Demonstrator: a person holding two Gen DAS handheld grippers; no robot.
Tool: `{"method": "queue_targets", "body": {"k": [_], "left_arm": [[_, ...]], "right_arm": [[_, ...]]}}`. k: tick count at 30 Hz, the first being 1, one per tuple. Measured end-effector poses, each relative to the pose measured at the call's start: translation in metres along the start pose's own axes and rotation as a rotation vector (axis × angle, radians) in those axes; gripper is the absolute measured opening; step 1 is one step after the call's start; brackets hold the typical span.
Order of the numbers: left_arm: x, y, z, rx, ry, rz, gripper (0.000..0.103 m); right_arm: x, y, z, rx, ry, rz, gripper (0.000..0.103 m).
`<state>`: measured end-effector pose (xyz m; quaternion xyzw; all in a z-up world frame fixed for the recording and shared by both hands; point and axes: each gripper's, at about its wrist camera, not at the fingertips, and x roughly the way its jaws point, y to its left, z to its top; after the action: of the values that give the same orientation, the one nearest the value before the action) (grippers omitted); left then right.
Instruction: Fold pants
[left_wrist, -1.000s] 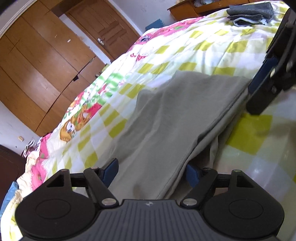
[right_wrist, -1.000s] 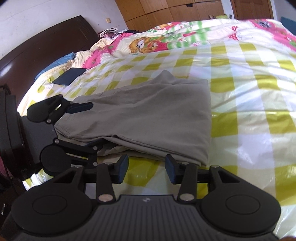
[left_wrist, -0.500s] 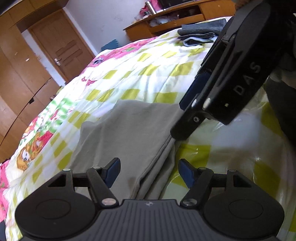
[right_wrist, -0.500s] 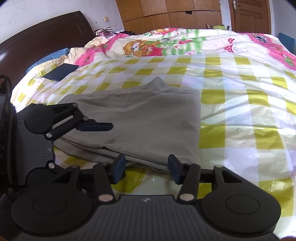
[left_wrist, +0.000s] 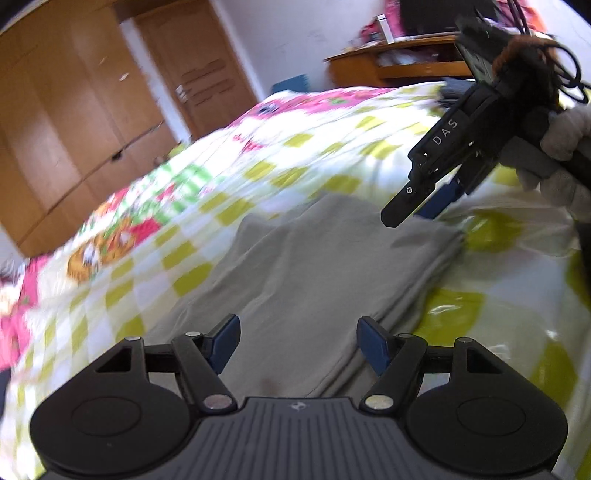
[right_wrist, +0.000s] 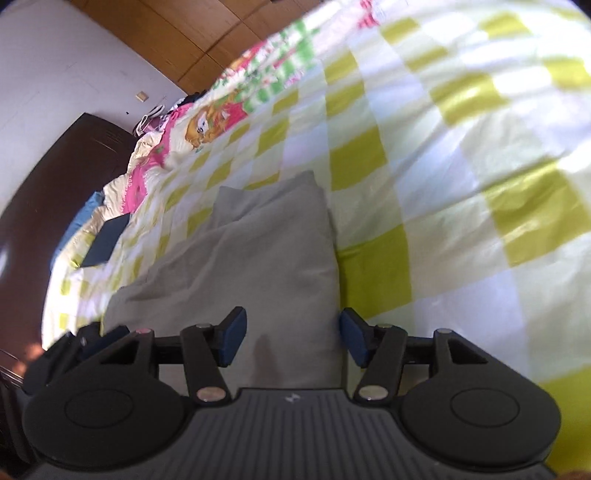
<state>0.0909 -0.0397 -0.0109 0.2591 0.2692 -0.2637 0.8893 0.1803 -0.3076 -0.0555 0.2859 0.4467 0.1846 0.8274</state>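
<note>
Left gripper spread, nothing pinched, over the near edge of the folded grey pants on the checked bedspread. Right gripper, jaws just opening, empty, straddles the pants' right edge. Judgement: seat each gripper squarely over all layers before pinching.

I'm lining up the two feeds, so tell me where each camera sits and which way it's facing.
Left wrist: on the left gripper, jaws open, looking across the grey pants toward the wardrobe; the right gripper and a gloved hand show.
Right wrist: on the right gripper, jaws just opening, empty, looking along the pants toward the headboard.
Shared: pants, checked bedspread.
</note>
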Motion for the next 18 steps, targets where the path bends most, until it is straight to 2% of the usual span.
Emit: {"method": "queue_targets", "body": {"k": [4,5,7,9,10,11,13,15,18], "left_arm": [[0.011,0.005,-0.013,-0.031,0.067,-0.007,0.083],[0.012,0.005,-0.017,-0.029,0.075,-0.007,0.083],[0.011,0.008,-0.020,-0.055,0.085,-0.012,0.083],[0.012,0.013,-0.018,-0.095,0.099,-0.017,0.083],[0.014,0.014,-0.018,-0.109,0.113,-0.017,0.084],[0.017,0.014,-0.018,-0.115,0.125,-0.016,0.084],[0.021,0.010,-0.019,-0.128,0.150,-0.008,0.084],[0.020,0.004,-0.016,-0.129,0.155,-0.004,0.084],[0.019,-0.009,-0.008,-0.145,0.165,-0.044,0.084]], "right_arm": [[0.011,-0.003,0.006,0.060,0.036,0.174,0.052],[0.011,-0.004,0.006,0.061,0.021,0.194,0.052],[0.021,-0.013,0.009,0.104,0.015,0.176,0.051],[0.036,-0.018,0.007,0.162,0.025,0.210,0.037],[0.042,-0.016,0.006,0.173,0.041,0.222,0.019],[0.047,-0.010,0.006,0.157,0.072,0.213,0.007],[0.042,-0.006,0.008,0.118,0.063,0.189,0.006],[0.033,-0.013,0.010,0.132,0.052,0.198,0.006],[0.012,-0.033,0.014,0.131,0.037,0.134,0.006]]}}
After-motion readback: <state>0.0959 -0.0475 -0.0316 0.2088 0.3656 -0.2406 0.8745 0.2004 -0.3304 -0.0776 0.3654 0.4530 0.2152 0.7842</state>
